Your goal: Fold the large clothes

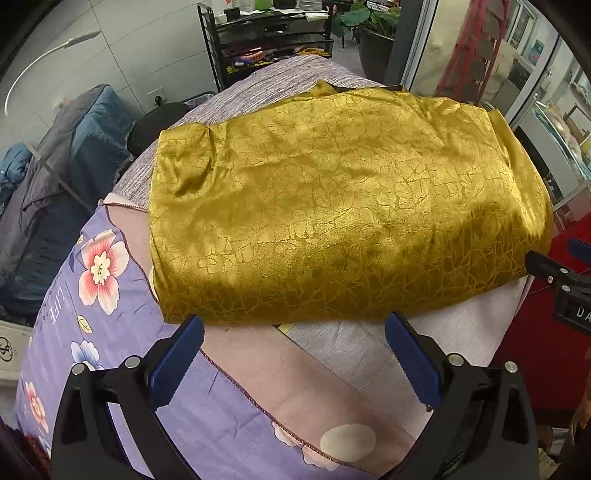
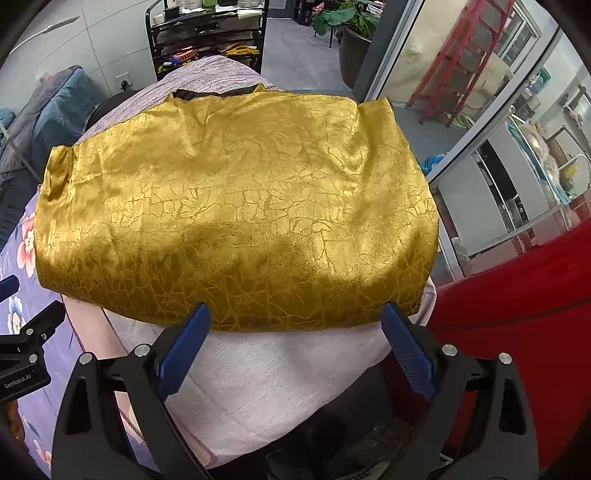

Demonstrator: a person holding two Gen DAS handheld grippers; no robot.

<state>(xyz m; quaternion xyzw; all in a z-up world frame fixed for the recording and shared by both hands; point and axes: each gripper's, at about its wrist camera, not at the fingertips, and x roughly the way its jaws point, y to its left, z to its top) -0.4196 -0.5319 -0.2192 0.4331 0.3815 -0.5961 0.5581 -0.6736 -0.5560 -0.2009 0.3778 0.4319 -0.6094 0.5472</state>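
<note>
A shiny gold garment (image 1: 332,206) with a crackle pattern lies folded into a wide rectangle on the cloth-covered surface; it also shows in the right wrist view (image 2: 240,206). My left gripper (image 1: 295,325) is open and empty, its blue pads just short of the garment's near edge. My right gripper (image 2: 297,314) is open and empty, its fingertips at the garment's near edge. The right gripper's body shows at the right edge of the left wrist view (image 1: 561,284); the left one shows at the left edge of the right wrist view (image 2: 29,339).
The garment rests on a pale grey cloth (image 2: 258,369) over a purple floral sheet (image 1: 92,295). A red surface (image 2: 517,332) lies to the right. A black shelf rack (image 1: 266,40), a potted plant (image 1: 369,33), a blue bundle (image 1: 55,166) and glass doors (image 2: 480,110) stand behind.
</note>
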